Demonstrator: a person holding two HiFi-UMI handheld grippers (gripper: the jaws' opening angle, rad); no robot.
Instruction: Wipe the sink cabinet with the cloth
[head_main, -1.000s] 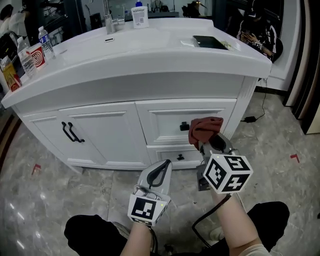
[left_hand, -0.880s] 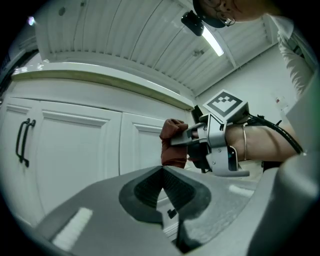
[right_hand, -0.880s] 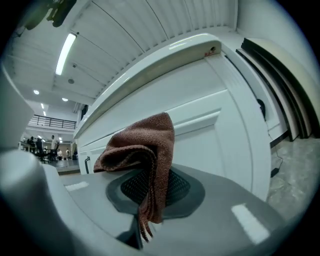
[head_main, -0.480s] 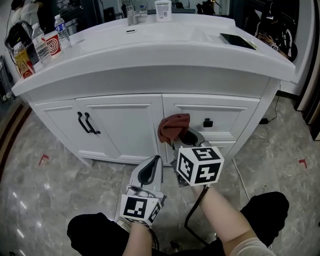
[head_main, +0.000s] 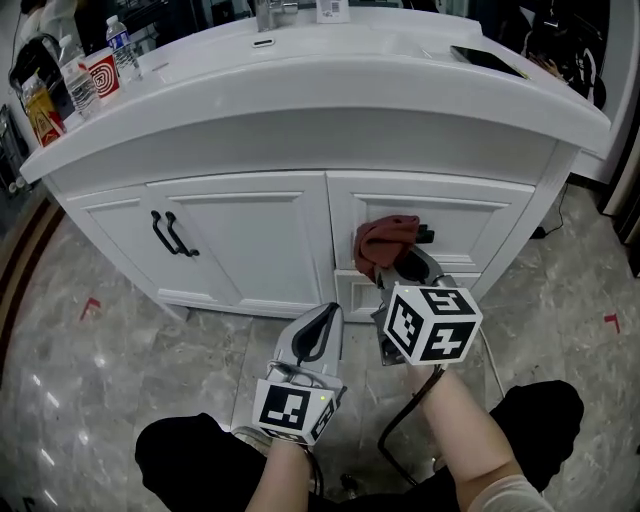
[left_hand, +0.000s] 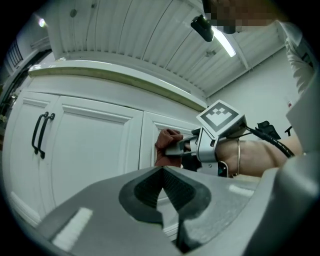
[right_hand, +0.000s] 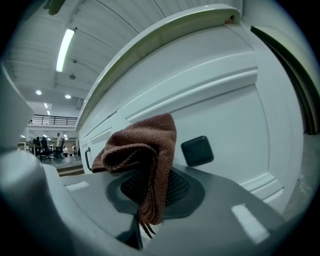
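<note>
Right claw (head_main: 398, 262) is pinching the cloth (head_main: 385, 238) by one end. The rest is bunching up over the tips and making a little pad that I'm holding at the top drawer (head_main: 470, 225) of the sink cabinet (head_main: 240, 245). It looks like it's on the panel, but I can't swear it's actually pressing.

> And the left one? Anything getting in your way down there?

Left claw (head_main: 322, 325) is pressed together on nothing, hanging low just beside the right one and pointing at the cabinet. I'm guessing it's sitting there so it isn't crossing the wiping path.

Main nuisance is the black knob (right_hand: 197, 151) sitting right beside the cloth. I'm thinking the knit is going to snag on it if I'm sweeping that way. Over on the doors, two black handles (head_main: 165, 238) are sticking out too. Bottles (head_main: 120, 50) and other bits are sitting up on the counter (head_main: 300, 90), well apart from the fronts, so they aren't bothering me.
</note>
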